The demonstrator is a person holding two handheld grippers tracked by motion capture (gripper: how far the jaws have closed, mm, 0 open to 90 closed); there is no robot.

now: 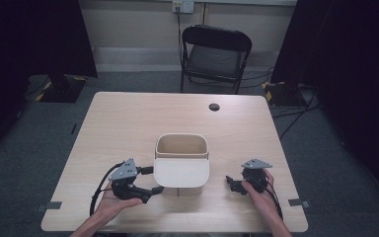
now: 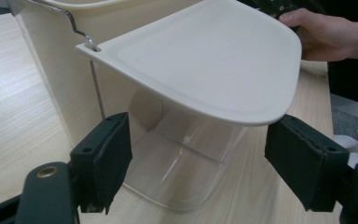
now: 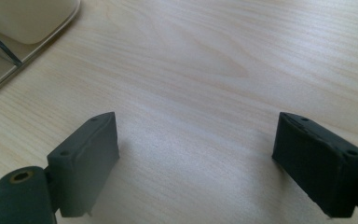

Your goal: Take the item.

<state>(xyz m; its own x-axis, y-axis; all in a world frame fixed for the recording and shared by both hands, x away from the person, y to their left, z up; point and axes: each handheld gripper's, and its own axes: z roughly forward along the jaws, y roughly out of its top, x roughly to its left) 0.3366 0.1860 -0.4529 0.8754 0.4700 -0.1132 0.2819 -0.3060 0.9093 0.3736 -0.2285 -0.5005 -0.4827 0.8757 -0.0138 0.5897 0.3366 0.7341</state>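
Note:
A cream bin (image 1: 181, 146) stands open-topped on the wooden table (image 1: 128, 123), a little front of centre. Its flat cream lid (image 1: 181, 173) sticks out level toward me on a wire hinge. My left gripper (image 1: 154, 179) sits just left of the lid's front corner, open. In the left gripper view the lid (image 2: 205, 60) hangs above a clear plastic part (image 2: 177, 168), and the open left gripper (image 2: 198, 147) holds nothing. My right gripper (image 1: 230, 183) rests right of the bin, open and pointing toward it. The right gripper (image 3: 196, 154) is over bare table, with the bin's edge (image 3: 23, 18) at top left.
A black folding chair (image 1: 216, 54) stands behind the table's far edge. A dark cable hole (image 1: 214, 106) is in the tabletop at the back. Dark curtains hang on both sides. The person's other hand (image 2: 326, 37) shows beyond the lid.

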